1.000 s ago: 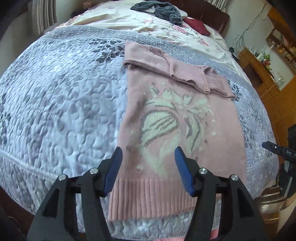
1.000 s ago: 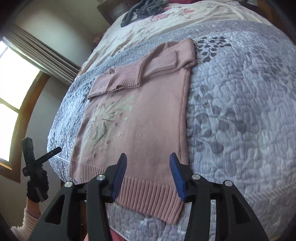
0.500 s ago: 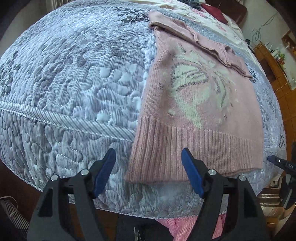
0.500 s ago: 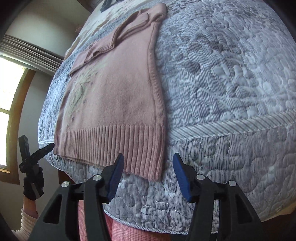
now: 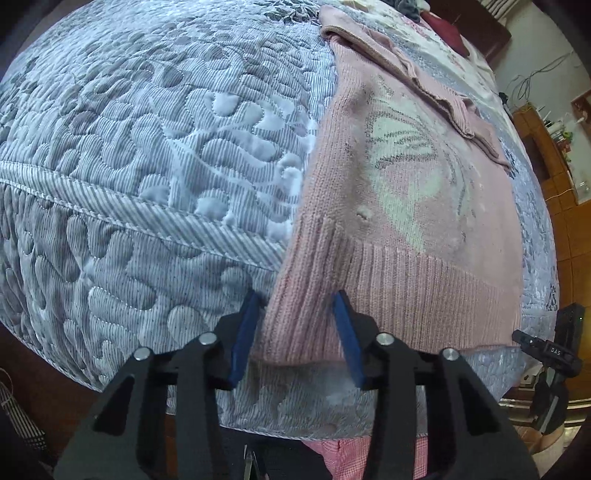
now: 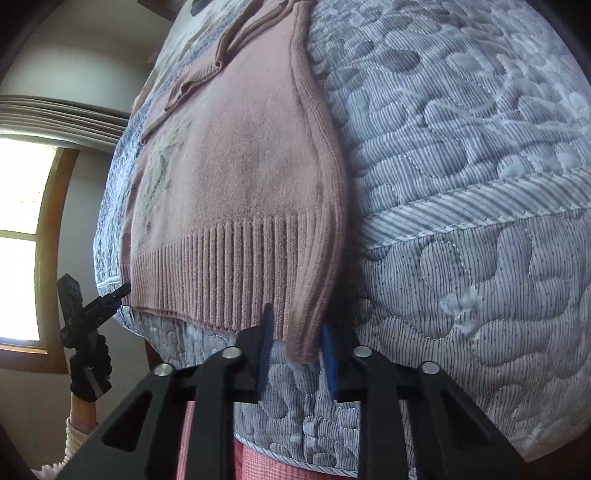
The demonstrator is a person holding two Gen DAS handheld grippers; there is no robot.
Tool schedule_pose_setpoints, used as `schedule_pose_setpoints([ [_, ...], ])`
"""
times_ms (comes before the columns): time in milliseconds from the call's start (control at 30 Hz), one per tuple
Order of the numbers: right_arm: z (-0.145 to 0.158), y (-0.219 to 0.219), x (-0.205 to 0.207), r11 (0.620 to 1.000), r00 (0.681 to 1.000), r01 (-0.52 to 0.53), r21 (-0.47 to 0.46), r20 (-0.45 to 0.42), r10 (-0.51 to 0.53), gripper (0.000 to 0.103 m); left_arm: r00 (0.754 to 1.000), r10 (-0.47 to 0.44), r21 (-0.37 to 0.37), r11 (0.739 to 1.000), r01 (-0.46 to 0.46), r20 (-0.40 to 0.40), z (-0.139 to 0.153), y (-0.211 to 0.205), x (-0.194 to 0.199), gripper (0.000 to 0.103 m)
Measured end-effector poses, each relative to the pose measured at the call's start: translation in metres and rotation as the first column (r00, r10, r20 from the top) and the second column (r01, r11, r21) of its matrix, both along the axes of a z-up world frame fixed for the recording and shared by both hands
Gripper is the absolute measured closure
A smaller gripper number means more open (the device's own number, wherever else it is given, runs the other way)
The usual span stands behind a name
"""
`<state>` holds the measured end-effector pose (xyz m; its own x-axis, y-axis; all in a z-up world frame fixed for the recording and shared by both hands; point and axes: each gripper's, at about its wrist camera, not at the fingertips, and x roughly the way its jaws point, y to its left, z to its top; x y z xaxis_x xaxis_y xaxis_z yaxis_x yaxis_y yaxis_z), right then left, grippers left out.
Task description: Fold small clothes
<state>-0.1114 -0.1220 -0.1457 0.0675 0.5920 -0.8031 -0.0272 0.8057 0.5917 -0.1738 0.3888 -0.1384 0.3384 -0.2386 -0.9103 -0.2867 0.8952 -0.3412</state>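
A pink knit sweater (image 5: 406, 184) with a pale leaf pattern lies flat on the grey quilted bed (image 5: 147, 147), and its ribbed hem hangs over the near edge. Both sleeves (image 5: 424, 77) are folded across its top. My left gripper (image 5: 295, 299) has closed in on the hem's left corner, and the knit puckers between the blue pads. In the right wrist view the sweater (image 6: 240, 166) runs away from me, and my right gripper (image 6: 295, 321) pinches the bunched right hem corner. A gloved hand (image 6: 90, 373) holds the left tool at the far corner.
The quilt (image 6: 461, 147) drops steeply below the hem on both sides. Dark clothes and a red cushion (image 5: 443, 26) lie at the far end of the bed. A wooden cabinet (image 5: 554, 155) stands to the right, a bright window (image 6: 22, 240) to the left.
Both grippers dropped to the bed's near edge and moved in on the hem corners. Their jaws went from wide open to narrowed on the knit, which now bunches between the pads.
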Motion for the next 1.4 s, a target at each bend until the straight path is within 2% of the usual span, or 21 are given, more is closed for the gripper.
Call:
schedule_pose_setpoints([
  [33,0.001,-0.001,-0.001,1.0,1.0,-0.002,0.008,0.001,0.002,0.09,1.0,-0.005,-0.023,1.0,0.005,0.002,0.001,0.001,-0.001,0.086],
  [67,0.002,0.0,-0.001,1.0,1.0,-0.005,0.015,0.005,0.005,0.091,1.0,-0.009,-0.046,0.999,0.009,0.004,0.002,0.002,-0.004,0.093],
  [167,0.011,-0.006,-0.002,0.998,1.0,-0.001,0.067,0.02,0.0,0.092,0.999,-0.023,-0.047,0.999,0.024,0.023,0.012,-0.001,-0.008,0.095],
  [433,0.052,-0.022,0.006,0.976,0.997,0.019,0.217,0.069,-0.034,0.092,0.99,0.017,-0.147,0.989,0.003,0.138,0.052,0.003,-0.005,0.096],
  [567,0.077,-0.028,0.027,0.96,0.994,0.035,0.277,0.088,-0.062,0.093,0.981,0.019,-0.116,0.993,0.004,0.195,0.079,0.005,0.014,0.097],
  [700,0.099,-0.028,0.061,0.959,0.99,0.044,0.281,0.115,-0.079,0.093,0.972,0.018,-0.086,0.996,0.002,0.233,0.099,0.008,0.046,0.097],
  [800,0.105,-0.025,0.089,0.959,0.99,0.051,0.277,0.114,-0.086,0.093,0.967,0.029,-0.076,0.997,-0.01,0.253,0.106,0.012,0.073,0.097],
  [1067,0.088,-0.025,0.164,0.953,0.99,0.11,0.281,0.053,-0.13,0.093,0.968,0.04,-0.069,0.997,-0.023,0.246,0.094,0.018,0.148,0.097],
  [1400,0.042,-0.018,0.225,0.962,0.988,0.156,0.223,-0.028,-0.154,0.093,0.981,0.083,-0.093,0.993,-0.067,0.175,0.044,0.031,0.213,0.096],
])
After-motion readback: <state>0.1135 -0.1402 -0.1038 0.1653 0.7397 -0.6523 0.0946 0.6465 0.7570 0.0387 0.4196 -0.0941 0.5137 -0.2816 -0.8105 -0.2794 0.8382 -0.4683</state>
